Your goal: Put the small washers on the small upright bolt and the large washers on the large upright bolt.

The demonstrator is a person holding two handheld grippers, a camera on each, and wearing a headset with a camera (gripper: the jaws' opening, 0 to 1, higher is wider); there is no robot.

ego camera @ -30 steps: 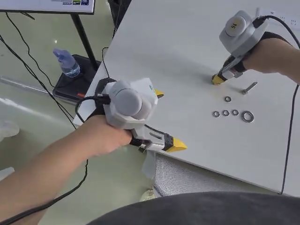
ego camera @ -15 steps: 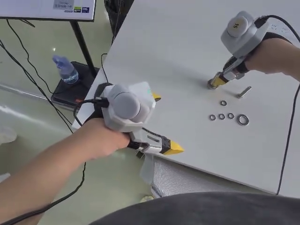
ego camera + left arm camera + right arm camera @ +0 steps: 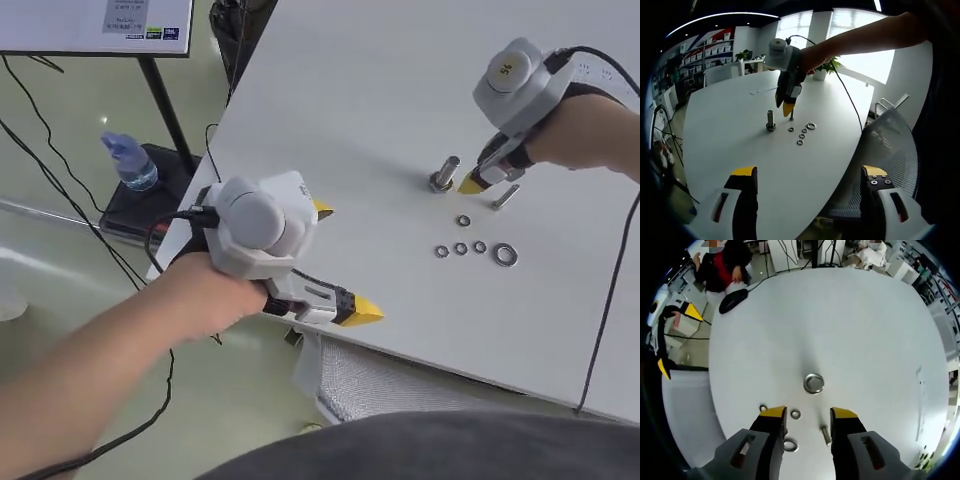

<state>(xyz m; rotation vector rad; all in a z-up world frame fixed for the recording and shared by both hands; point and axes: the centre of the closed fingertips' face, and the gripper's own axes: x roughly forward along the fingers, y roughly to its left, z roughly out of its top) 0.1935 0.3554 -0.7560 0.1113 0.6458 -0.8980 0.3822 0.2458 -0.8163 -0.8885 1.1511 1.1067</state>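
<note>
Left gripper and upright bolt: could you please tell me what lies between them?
Only bare table, per the head view; the washers lie off to the side of the bolt.

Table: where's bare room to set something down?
Free: the table beyond the upright bolt, and the stretch between the left gripper and the washers. Crowded: beside the right gripper, where upright bolt, lying bolt and washers cluster.
</note>
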